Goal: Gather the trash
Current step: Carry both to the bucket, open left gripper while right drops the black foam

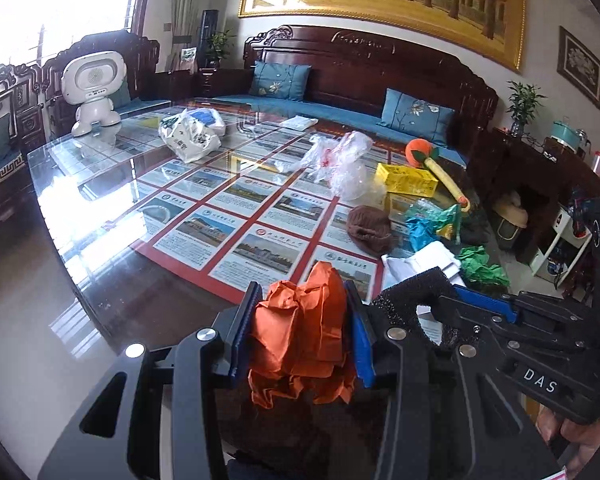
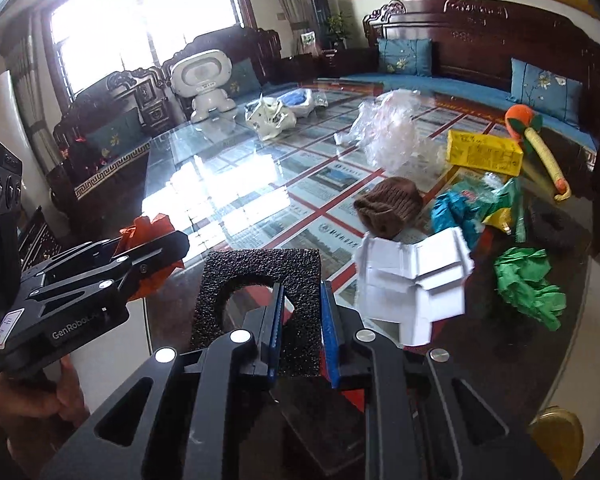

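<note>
Jaws clamped: left gripper (image 1: 302, 320) one orange paper wad (image 1: 300, 332); right gripper (image 2: 300, 320) one black foam piece (image 2: 260, 280).

Home living room. Carved wooden sofa (image 1: 364, 68) with blue cushions (image 1: 416, 116) far side. Framed painting (image 1: 384, 4) above, glass table (image 1: 100, 168) near.

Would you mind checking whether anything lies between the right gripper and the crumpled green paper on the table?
The right gripper is already shut on the black foam piece, so it isn't free. The white folded cardboard lies partly between it and the crumpled green paper.
</note>
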{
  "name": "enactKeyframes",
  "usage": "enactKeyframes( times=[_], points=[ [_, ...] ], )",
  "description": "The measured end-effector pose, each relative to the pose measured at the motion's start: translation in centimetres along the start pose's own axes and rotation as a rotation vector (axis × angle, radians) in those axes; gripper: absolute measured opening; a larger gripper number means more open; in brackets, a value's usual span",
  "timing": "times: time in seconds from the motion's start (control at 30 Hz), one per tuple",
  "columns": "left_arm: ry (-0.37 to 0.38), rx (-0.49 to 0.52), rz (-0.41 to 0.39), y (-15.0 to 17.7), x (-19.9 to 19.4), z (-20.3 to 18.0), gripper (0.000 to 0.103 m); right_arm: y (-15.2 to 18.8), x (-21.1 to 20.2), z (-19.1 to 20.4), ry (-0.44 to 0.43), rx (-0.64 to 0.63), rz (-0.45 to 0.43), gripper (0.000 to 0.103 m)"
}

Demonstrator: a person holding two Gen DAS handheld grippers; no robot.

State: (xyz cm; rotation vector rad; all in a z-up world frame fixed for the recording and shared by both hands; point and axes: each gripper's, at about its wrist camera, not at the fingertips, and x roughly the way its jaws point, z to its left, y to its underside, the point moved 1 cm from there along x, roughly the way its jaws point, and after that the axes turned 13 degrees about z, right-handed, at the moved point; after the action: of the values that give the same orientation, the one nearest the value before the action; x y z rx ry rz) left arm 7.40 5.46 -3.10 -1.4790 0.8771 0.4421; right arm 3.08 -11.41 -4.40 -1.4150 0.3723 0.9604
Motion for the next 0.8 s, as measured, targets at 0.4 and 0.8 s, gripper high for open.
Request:
enactKeyframes(
  times=[0.4, 0.8],
  points=[
    [0.2, 0.211, 0.071, 0.0, 1.9, -15.3, 0.042, 7.5, -9.0, -12.1, 0.177, 0.221, -0.103, 0.018],
    [0.405, 0.41, 0.318, 4.9, 9.4, -33.6, 0.042, 19.7, -15.3, -25.3, 0.381, 0.54, -0.091, 0.018]
  ],
)
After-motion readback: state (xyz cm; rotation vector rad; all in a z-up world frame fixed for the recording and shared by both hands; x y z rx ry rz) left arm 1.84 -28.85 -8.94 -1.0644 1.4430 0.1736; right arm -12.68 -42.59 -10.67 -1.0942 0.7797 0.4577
